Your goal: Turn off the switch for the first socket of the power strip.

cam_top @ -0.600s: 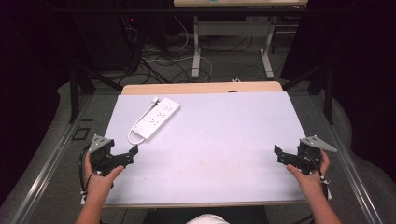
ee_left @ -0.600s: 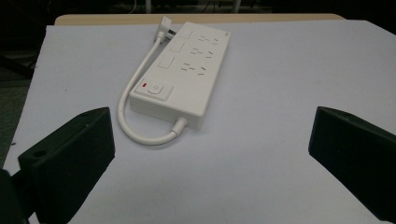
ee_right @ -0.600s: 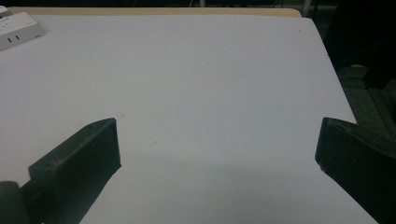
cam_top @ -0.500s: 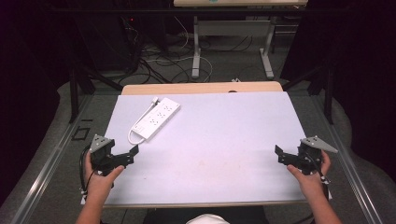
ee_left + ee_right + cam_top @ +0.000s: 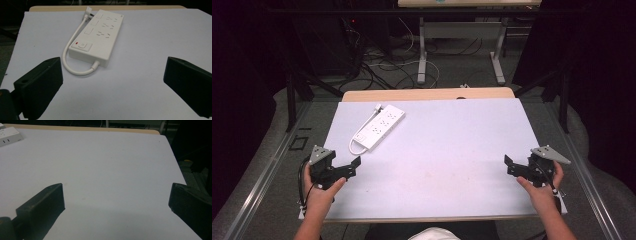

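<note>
A white-covered tabletop [image 5: 437, 165] carries a single white power strip [image 5: 380, 125], which lies on its far left part, set at a diagonal with its sockets facing up. Its short white cable [image 5: 72, 53] loops out of the near end, curves along the left side and ends in a plug [image 5: 88, 11] lying by the strip's far end. In the left gripper view a rocker switch [image 5: 81, 45] with a small red mark beside it sits at the near end of the strip.

The left hand-held gripper [image 5: 354, 165] is held over the near left corner of the tabletop, jaws spread wide and holding nothing; it points toward the strip, which lies near but apart from it. In its own view the strip lies between and beyond the two black jaws, with only bare white surface in the gap (nothing stands between jaws and strip). The left hand [image 5: 323, 192] grips it from below, a cable trailing by the wrist.

The right hand-held gripper [image 5: 508, 166] is held over the near right edge, also released and spread wide, well apart from the strip. Its view looks across bare tabletop, with a corner of the strip at the far upper left. The right hand [image 5: 539, 187] holds it, a grey three-cornered plate [image 5: 551, 154] on top.

Beyond the tabletop's wooden far edge [image 5: 427, 94], the floor shows tangled cables [image 5: 387, 70] and the legs of another table [image 5: 423, 50].
</note>
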Demonstrator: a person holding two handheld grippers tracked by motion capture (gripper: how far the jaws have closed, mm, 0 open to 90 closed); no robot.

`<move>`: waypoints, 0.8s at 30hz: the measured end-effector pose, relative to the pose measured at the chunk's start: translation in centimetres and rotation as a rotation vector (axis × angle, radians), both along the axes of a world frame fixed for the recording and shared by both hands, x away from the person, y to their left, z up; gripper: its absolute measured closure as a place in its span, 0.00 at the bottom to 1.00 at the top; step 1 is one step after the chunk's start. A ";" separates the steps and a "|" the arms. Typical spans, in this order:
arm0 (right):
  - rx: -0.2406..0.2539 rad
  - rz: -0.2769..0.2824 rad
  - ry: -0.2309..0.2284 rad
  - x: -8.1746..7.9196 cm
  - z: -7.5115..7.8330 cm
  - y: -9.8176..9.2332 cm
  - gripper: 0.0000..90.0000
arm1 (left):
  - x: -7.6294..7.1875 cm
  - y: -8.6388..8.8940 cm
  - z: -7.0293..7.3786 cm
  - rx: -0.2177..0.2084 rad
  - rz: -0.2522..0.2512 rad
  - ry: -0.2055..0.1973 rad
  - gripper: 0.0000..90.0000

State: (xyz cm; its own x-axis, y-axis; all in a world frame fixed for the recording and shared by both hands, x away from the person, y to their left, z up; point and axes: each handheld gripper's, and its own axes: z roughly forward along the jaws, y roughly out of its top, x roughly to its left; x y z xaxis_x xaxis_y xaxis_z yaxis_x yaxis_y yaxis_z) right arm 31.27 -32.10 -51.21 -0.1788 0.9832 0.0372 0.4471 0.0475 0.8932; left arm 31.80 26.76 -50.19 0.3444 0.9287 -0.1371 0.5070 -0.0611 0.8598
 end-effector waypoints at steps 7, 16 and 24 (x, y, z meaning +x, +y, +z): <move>-0.012 0.007 0.006 0.2 -0.4 0.4 0.00 | -0.2 0.1 0.0 -0.003 0.016 -0.017 0.11; -0.024 0.016 0.011 0.2 -0.6 0.8 0.00 | -0.3 0.1 -0.1 -0.005 0.039 -0.023 0.19; -0.014 0.025 0.011 0.5 -0.7 1.1 0.00 | -0.6 -0.1 -0.3 -0.004 0.072 -0.034 0.32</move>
